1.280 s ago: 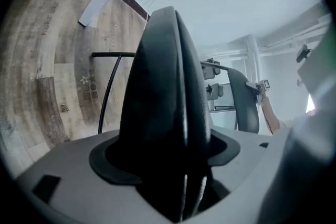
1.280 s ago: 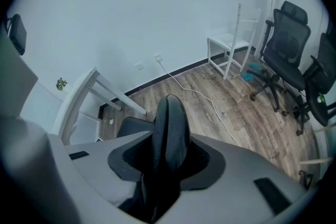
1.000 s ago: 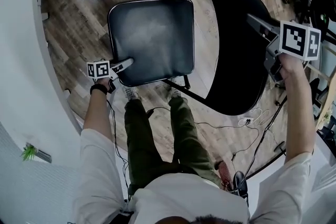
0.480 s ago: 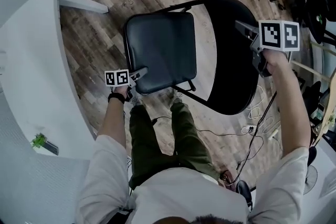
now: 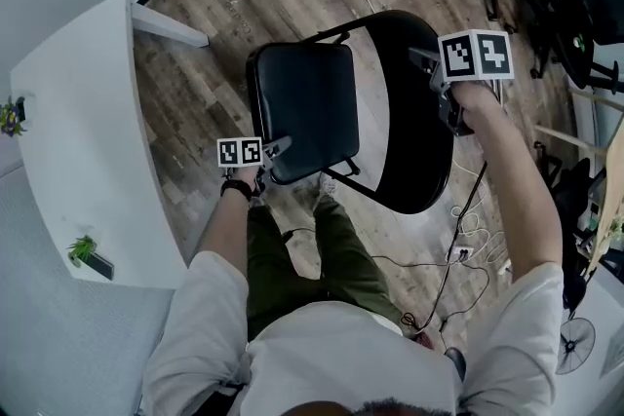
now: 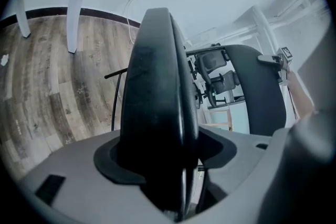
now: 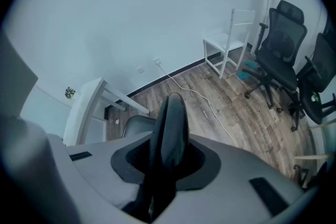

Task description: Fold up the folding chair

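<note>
Holding one folding chair (image 5: 375,127), black, standing on the wood floor (image 5: 195,83) just beyond the person's legs, with a white desk (image 5: 78,112) to its left. Left gripper (image 5: 277,149): pinching the near-left corner of the seat (image 5: 302,102), jaws just been closing on it. Right gripper (image 5: 425,61): clamped on the top edge of the backrest (image 5: 419,151), jaws likewise just been closing. Seat appears tipped up toward the backrest, so the fold is judged to be under way. Risks: the padded seat edge slipping from the left pinch and dropping flat; the chair toppling if the backrest hold loosens; legs snagging the cables (image 5: 466,219) near-right
</note>
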Tool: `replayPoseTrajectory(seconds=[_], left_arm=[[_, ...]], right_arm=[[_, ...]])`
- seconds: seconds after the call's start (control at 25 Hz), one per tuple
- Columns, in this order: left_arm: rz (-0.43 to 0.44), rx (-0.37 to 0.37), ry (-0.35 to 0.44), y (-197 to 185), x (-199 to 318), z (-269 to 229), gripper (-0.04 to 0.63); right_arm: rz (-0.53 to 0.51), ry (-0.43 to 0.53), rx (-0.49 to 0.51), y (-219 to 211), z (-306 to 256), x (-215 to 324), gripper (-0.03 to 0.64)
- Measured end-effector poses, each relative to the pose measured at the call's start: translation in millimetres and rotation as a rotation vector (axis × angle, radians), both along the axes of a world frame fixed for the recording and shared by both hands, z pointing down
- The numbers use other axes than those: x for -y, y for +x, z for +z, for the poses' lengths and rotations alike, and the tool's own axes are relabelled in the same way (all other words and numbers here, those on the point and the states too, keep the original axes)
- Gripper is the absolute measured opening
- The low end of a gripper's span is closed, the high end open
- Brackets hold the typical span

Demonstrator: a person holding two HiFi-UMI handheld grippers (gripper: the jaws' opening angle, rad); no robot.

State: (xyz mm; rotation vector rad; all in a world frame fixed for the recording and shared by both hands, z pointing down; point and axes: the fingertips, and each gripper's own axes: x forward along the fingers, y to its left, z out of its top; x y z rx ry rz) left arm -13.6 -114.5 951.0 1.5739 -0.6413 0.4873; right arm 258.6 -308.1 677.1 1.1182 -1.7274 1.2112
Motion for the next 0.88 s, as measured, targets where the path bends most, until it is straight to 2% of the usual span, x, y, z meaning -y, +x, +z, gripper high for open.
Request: replayPoseTrajectory(seconds=[0.32,0.88], left_arm=[[0.001,0.03,0.004,38.2,-3.1,-39.6,0.32],[0.013,0.145,0.011,78.9,-1.3,-71.1,0.345]], right_arm=[[0.008,-0.031,0.011,-13.3,-22.6,-4.4,0.091],[0.014,-0.044,-0.025,-38.3,-45.8,-4.6,0.081]])
